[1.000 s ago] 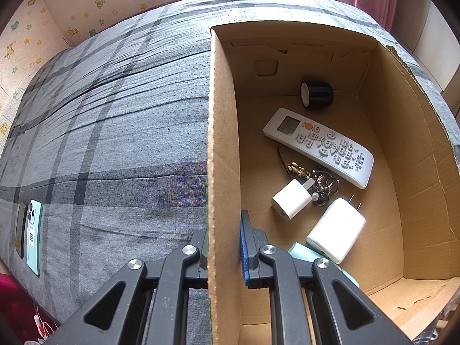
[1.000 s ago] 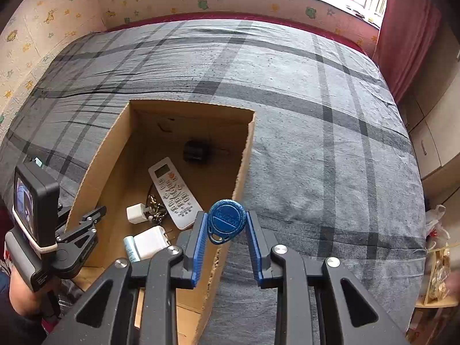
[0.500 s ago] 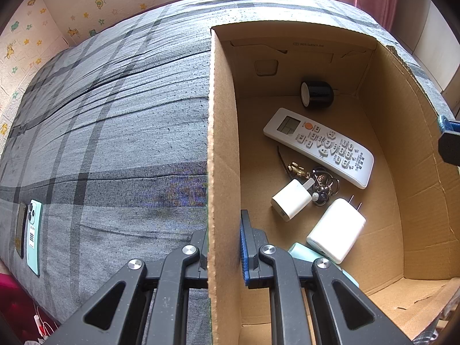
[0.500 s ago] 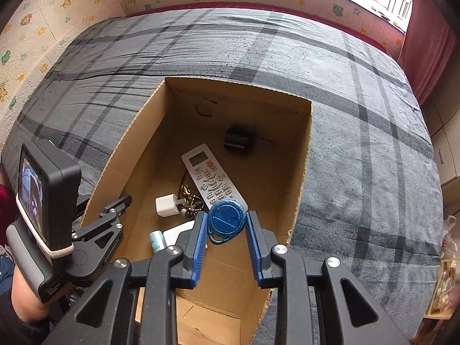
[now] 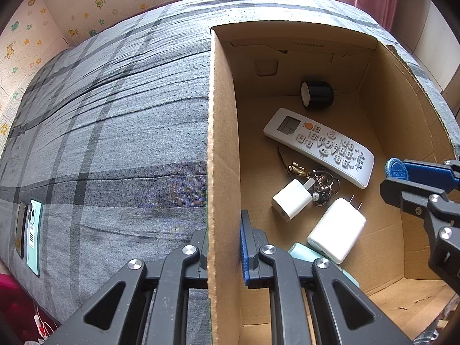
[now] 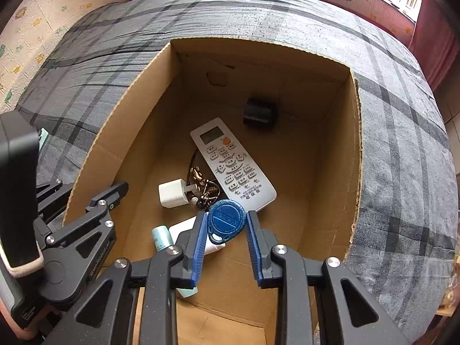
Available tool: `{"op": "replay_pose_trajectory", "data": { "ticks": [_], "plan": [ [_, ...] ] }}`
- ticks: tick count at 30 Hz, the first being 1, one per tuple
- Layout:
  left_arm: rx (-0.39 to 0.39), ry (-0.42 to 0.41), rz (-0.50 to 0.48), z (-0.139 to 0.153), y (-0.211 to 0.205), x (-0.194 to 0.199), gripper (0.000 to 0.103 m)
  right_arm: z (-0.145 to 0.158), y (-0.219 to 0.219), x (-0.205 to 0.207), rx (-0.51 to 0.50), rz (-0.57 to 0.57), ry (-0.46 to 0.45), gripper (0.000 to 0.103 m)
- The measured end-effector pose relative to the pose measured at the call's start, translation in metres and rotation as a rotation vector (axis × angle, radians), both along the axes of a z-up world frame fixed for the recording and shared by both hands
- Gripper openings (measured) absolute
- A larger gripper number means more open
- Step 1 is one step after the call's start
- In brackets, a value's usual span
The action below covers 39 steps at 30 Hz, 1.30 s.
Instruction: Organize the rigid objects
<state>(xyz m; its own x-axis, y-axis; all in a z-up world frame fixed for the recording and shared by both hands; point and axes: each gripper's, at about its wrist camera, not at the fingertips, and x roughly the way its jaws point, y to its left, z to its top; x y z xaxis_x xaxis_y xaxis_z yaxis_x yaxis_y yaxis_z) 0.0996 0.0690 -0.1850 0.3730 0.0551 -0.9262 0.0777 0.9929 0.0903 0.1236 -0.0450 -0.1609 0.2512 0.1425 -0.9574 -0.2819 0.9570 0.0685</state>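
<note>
My right gripper (image 6: 226, 231) holds the blue key fob (image 6: 226, 220) between its blue-padded jaws, just above the near half of the cardboard box (image 6: 330, 178). The fob is a rounded teardrop disc with a darker raised centre and a loop at its low end; it carries embossed lettering I cannot read. My left gripper (image 5: 223, 248) is clamped on the box's left wall, one jaw outside and one inside.

On the box floor nearest me, at 6 o'clock, lies a pale teal tube (image 6: 161, 237), partly hidden behind my right jaws, touching a large white charger (image 5: 336, 230). Just beyond sits a small white plug cube (image 5: 290, 199) against a tangle of keys (image 5: 323, 184). Past that, towards 12 o'clock, is a white remote (image 6: 231, 164) with an orange button and printed key labels too small to read. Farthest in lies a black cylinder (image 5: 317, 94). The far wall bears a faint printed code I cannot make out.

The box rests on a grey plaid bed (image 5: 115, 132); at 9 o'clock two phones (image 5: 28, 231) lie there.
</note>
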Motion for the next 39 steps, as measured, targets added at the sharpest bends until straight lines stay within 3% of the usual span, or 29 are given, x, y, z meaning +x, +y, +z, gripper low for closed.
{"op": "replay_pose_trajectory", "data": {
  "ticks": [12,23,26,29,33,39],
  "plan": [
    [0.002,-0.003,-0.002,-0.001,0.0,-0.001,0.014,-0.023,0.006,0.004,-0.008,-0.01,0.027,0.029],
    [0.003,-0.001,-0.002,-0.001,-0.001,-0.001,0.014,-0.015,0.004,0.0,0.009,-0.002,0.016,0.031],
    [0.0,-0.002,-0.001,-0.001,-0.001,-0.001,0.014,-0.007,0.003,-0.001,0.022,-0.004,-0.001,0.045],
    [0.007,-0.004,-0.003,0.0,-0.003,-0.002,0.014,0.004,0.002,-0.004,0.024,-0.009,-0.027,0.053],
    [0.003,-0.003,-0.002,0.0,-0.002,-0.001,0.014,0.017,0.002,-0.008,0.002,-0.003,-0.07,0.074],
    [0.002,-0.001,-0.002,0.0,-0.001,0.0,0.014,0.033,-0.004,-0.012,-0.013,-0.016,-0.102,0.089]
  ]
}}
